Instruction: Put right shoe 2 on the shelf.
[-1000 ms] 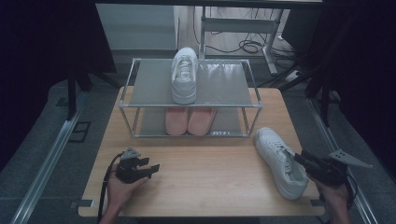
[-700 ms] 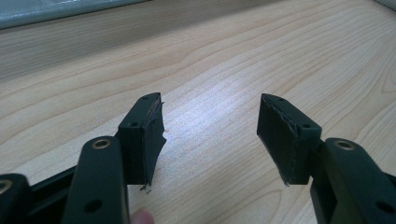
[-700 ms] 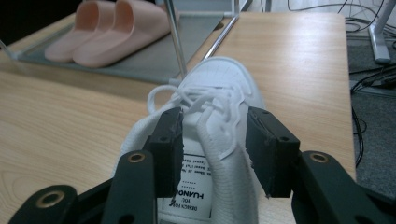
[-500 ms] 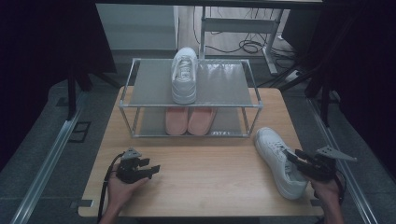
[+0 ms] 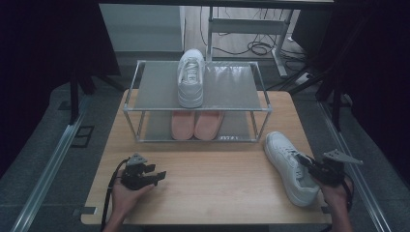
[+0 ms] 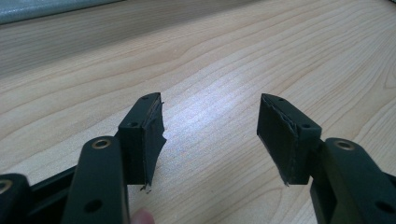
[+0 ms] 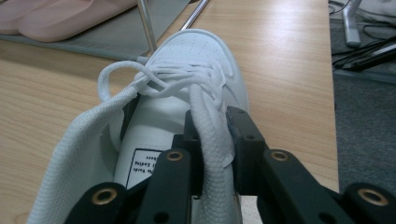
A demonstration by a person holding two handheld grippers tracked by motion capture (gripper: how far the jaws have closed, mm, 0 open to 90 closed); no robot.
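A white sneaker (image 5: 289,166) lies on the wooden table (image 5: 217,193) at the right, toe pointing away from me. My right gripper (image 5: 309,163) is shut on the right side wall of its opening; in the right gripper view the jaws pinch that white padded edge (image 7: 212,126) just behind the laces. A matching white sneaker (image 5: 190,77) stands on the top shelf of a metal rack (image 5: 232,87). At the front left, my left gripper (image 5: 157,175) rests low over bare wood, its jaws wide open and empty (image 6: 210,126).
A pair of pink shoes (image 5: 196,124) sits on the rack's lower shelf. The rack takes up the far half of the table. Bare wood lies between the two grippers. The table's right edge (image 7: 334,93) runs close beside the sneaker.
My right gripper has slid left and forward onto the sneaker's opening and closed on its side wall. The left gripper has stayed put.
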